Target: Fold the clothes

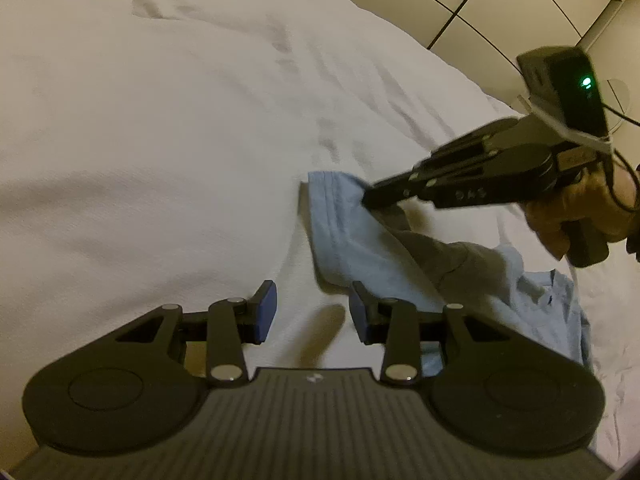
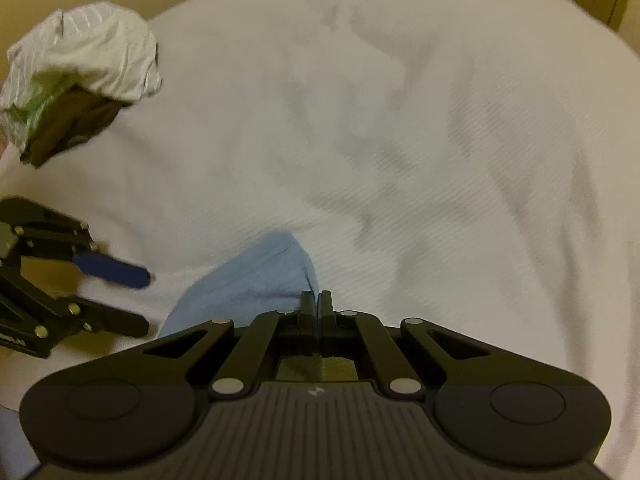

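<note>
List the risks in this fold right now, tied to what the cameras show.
1. The right gripper pinches only a small edge of the light blue garment; the cloth may slip out when pulled.
2. The left gripper is open and holds nothing, so the garment's other end may drag and bunch.
3. The white bedsheet is wrinkled, so the fold may land uneven.
</note>
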Available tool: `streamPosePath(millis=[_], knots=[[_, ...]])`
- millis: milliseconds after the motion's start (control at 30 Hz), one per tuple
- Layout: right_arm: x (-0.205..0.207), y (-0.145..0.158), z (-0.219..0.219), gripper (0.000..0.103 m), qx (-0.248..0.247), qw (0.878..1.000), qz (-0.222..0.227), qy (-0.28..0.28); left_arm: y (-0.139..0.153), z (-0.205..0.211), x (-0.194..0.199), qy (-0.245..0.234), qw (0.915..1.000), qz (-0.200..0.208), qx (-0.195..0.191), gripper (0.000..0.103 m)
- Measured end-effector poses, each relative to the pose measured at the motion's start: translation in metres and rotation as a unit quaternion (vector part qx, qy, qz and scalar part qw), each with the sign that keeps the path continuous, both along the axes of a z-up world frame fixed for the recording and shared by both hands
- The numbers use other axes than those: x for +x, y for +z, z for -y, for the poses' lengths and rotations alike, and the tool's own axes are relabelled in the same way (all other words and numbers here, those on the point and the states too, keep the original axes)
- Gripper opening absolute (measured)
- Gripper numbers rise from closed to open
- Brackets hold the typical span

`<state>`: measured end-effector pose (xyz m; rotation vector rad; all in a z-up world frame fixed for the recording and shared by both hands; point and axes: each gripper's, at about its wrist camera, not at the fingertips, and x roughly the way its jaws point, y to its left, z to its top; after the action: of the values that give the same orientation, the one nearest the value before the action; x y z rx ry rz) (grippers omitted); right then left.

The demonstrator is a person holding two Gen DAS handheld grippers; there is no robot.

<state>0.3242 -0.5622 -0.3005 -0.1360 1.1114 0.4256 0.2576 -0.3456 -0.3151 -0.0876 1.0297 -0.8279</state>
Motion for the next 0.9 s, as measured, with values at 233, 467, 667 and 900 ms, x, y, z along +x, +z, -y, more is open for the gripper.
streamPosePath(millis=[233, 467, 667, 900], knots=[[-0.013, 0.028, 0.05, 0.0, 0.012, 0.995, 0.057, -0.083, -0.003, 0.008, 0.007, -0.003, 0.9999, -0.005, -0.012, 0.036], [-0.021, 0.021, 0.059, 0.0, 0.028, 0.995, 0.035, -0.088, -0.022, 0.026, 0.021, -0.02, 0.9977, -0.053, -0.038, 0.047], [-0.017, 0.012, 0.037, 0.034, 0.032, 0.998, 0.019, -0.054, -0.014, 0.056, 0.007, -0.073, 0.9963, -0.029, -0.036, 0.045], [-0.001, -0.016, 0.036, 0.046, 0.03, 0.998, -0.032, -0.034, -0.005, 0.074, -0.033, -0.127, 0.9916, 0.023, -0.016, 0.044]])
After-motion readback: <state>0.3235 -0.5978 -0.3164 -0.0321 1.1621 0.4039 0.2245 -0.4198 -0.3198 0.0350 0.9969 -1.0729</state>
